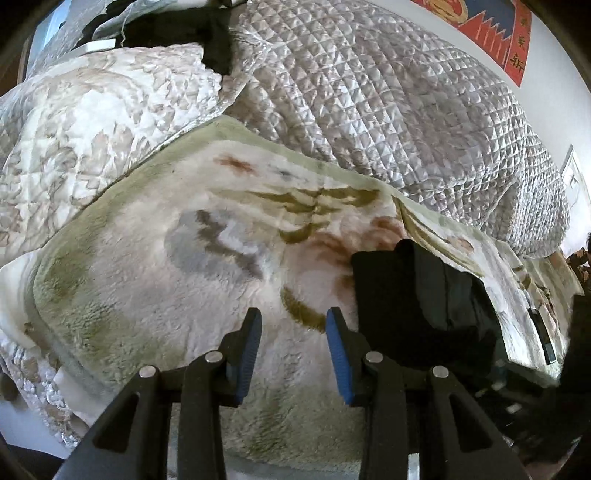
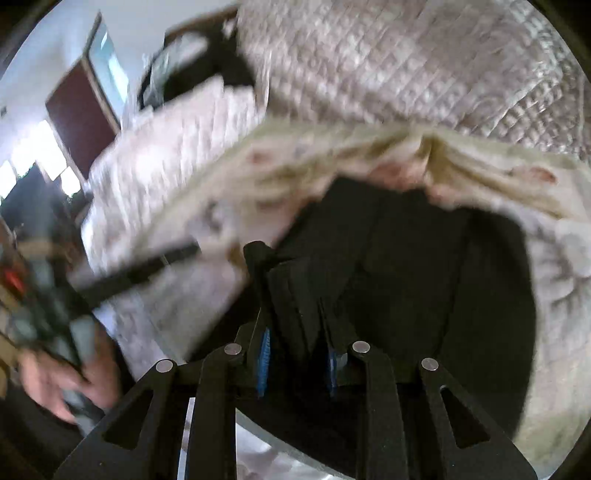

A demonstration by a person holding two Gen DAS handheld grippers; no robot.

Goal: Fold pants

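Note:
The black pants [image 1: 410, 295] lie bunched on a fleece blanket [image 1: 155, 258] on the bed, to the right of my left gripper [image 1: 293, 325]. The left gripper is open and empty, hovering over the blanket with its blue pads apart. In the blurred right wrist view the black pants [image 2: 424, 277] fill the middle. My right gripper [image 2: 295, 332] is shut on a thick fold of the pants, with black cloth between the blue pads [image 2: 264, 354].
A grey quilted bedspread [image 1: 388, 110] lies behind the blanket and a white floral quilt [image 1: 81, 140] to the left. Another dark garment [image 1: 207, 33] lies at the far back. A hand with the other gripper [image 2: 62, 354] shows at the lower left of the right wrist view.

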